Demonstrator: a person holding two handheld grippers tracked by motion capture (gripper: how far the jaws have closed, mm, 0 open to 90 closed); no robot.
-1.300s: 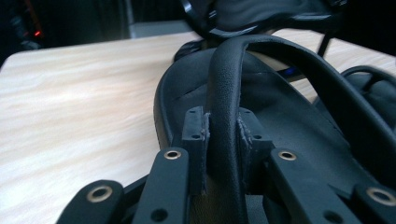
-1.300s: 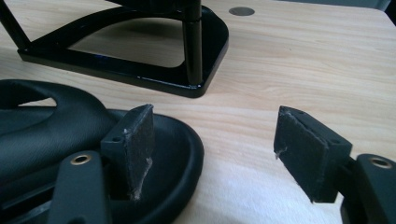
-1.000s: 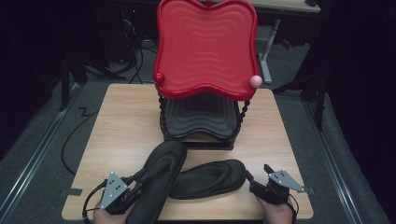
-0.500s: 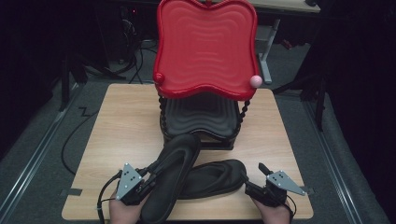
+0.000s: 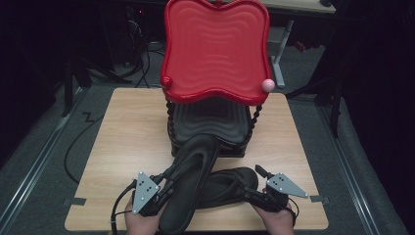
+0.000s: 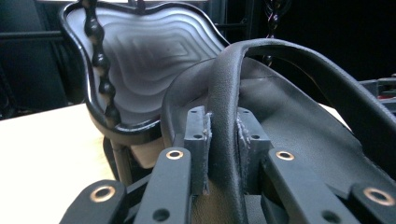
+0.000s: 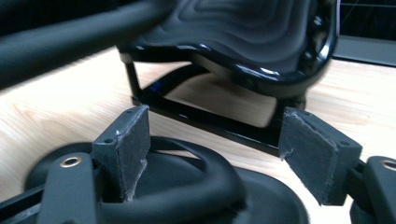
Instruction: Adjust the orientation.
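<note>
My left claw is clamped on the strap of one black sandal. In the left gripper view the two pads press the strap from both sides, with almost no gap beyond the strap's own thickness. That sandal is tilted, toe end pointing away from me toward the two-tier stand, and from the high view its toe overlaps the stand's black lower tray. I cannot tell whether it touches the tray or hangs just short of it.

My right claw stands wide open over the second black sandal, which lies flat on the worktop near my edge, partly tucked under the first one. In the right gripper view the two pads sit on either side of that sandal's strap with clear air between (nothing gripped here). The left-hand pad is close to the strap and the other is well apart from it.

The stand sits in the middle of the worktop. Its red upper tray tilts toward me, with a pink ball at one corner and beaded black posts carrying it above the black lower tray. My hands show at the bottom edge of the high view, one behind each claw.
</note>
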